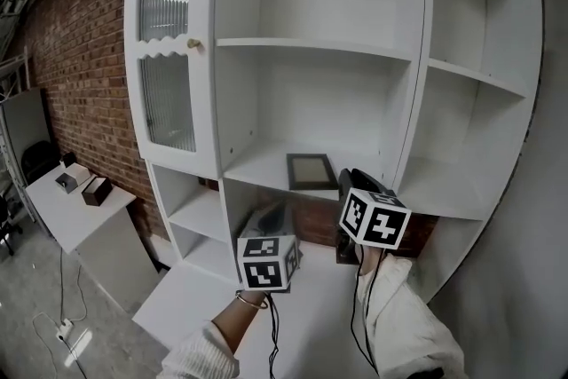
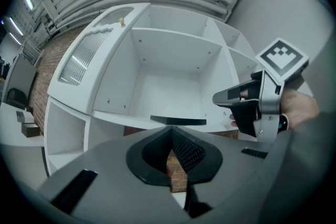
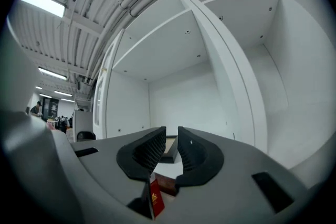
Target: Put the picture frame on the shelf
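Note:
The dark picture frame (image 1: 311,170) lies flat on the middle shelf (image 1: 257,164) of the white shelf unit. My right gripper (image 1: 355,182) sits just in front of and to the right of it, not touching. In the right gripper view the jaws of the right gripper (image 3: 171,139) stand slightly apart with nothing in them, and the frame (image 3: 170,150) shows through the gap. The left gripper (image 1: 269,217) hangs lower, below the shelf edge. In its own view the left gripper (image 2: 170,136) is shut on nothing, with the frame (image 2: 178,121) above it and the right gripper (image 2: 223,99) to the right.
A ribbed-glass cabinet door (image 1: 167,58) closes the unit's upper left bay. Open shelves fill the rest, with a side bay (image 1: 470,75) at right. A white counter (image 1: 204,297) lies below my hands. A small table with boxes (image 1: 80,200) stands at left by the brick wall.

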